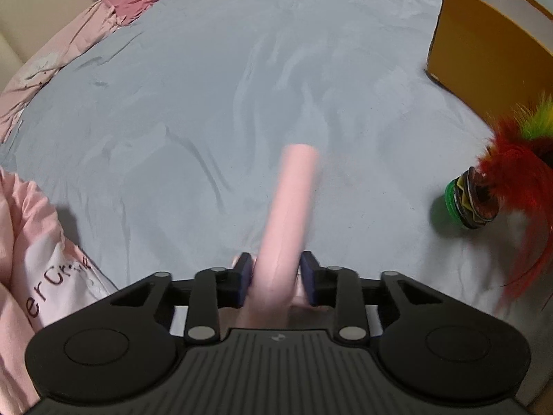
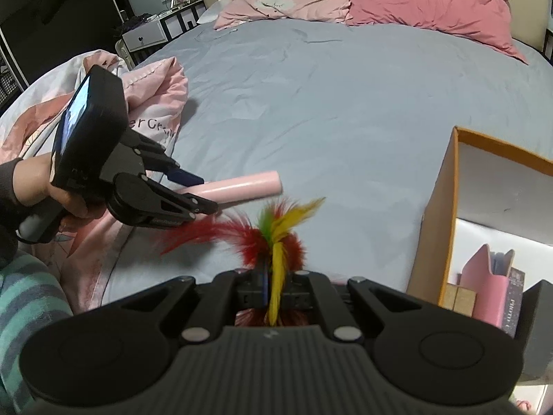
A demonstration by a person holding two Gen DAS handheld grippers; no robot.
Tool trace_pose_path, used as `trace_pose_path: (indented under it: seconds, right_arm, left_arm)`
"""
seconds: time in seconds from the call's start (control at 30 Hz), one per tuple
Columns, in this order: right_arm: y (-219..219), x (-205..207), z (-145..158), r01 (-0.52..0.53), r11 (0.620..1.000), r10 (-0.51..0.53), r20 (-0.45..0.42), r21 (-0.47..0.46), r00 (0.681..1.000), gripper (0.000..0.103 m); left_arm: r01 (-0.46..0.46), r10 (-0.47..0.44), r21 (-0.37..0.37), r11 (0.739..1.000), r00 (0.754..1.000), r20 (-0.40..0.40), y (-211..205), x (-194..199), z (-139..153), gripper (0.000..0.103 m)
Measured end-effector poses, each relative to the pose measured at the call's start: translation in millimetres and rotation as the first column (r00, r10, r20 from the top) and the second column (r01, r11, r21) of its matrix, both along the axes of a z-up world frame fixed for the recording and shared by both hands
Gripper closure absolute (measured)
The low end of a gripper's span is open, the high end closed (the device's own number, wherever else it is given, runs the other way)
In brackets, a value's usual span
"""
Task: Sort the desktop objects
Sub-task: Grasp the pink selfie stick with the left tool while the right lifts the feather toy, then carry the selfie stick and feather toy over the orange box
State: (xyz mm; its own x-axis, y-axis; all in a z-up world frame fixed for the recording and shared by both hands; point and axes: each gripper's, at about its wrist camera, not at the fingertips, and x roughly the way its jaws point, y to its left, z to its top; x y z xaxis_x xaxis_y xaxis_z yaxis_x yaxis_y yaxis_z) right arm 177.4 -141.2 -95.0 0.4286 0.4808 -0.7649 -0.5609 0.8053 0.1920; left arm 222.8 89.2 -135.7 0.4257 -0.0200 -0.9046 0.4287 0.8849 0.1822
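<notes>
My left gripper [image 1: 276, 276] is shut on a pink cylinder [image 1: 290, 214] that sticks forward above the grey bedsheet; it also shows from the side in the right wrist view [image 2: 242, 186], held by the left gripper [image 2: 204, 193]. My right gripper [image 2: 278, 285] is shut on a feather shuttlecock [image 2: 273, 235] with red, yellow and green feathers. In the left wrist view the shuttlecock [image 1: 484, 197] hangs at the right, its stacked disc base pointing left. An orange box [image 1: 484, 45] stands at the far right.
The orange box [image 2: 439, 221] is open toward me and holds a pink item [image 2: 484, 287] and small boxes. A pink quilt [image 2: 148, 103] lies bunched at the left, pink pillows [image 2: 428, 7] at the headboard. A nightstand [image 2: 148, 31] stands beyond the bed.
</notes>
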Motion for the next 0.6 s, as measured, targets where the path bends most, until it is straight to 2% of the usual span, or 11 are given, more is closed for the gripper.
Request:
trace_pose_path:
  seconds: [0.17,0.3,0.47,0.6]
  right_arm:
    - [-9.3,-7.8,13.5,0.005,1.000,-0.005,0.031,0.014,1.000,0.100]
    - [-21.4,-15.7,29.6,0.019,0.999,-0.022,0.056,0.044,0.998,0.100]
    - [-56.3,-31.1,64.7,0.055,0.994,-0.064,0.101,0.092,0.993,0.100]
    - [-100.6,-46.7,101.0,0.120,0.985,-0.139,0.159,0.125,0.978,0.100]
  left_arm:
    - [-0.012,0.013,-0.033,0.999,1.000,0.018,-0.5,-11.2,5.9,0.073]
    - [-0.001,0.004,-0.048,0.999,0.999,0.052,-7.2,-26.2,21.9,0.073]
    - [0.037,-0.029,-0.057,0.998,0.991,0.130,-25.2,-46.2,60.6,0.073]
    - [0.091,-0.074,-0.082,0.992,0.978,0.195,-50.6,-55.4,95.1,0.073]
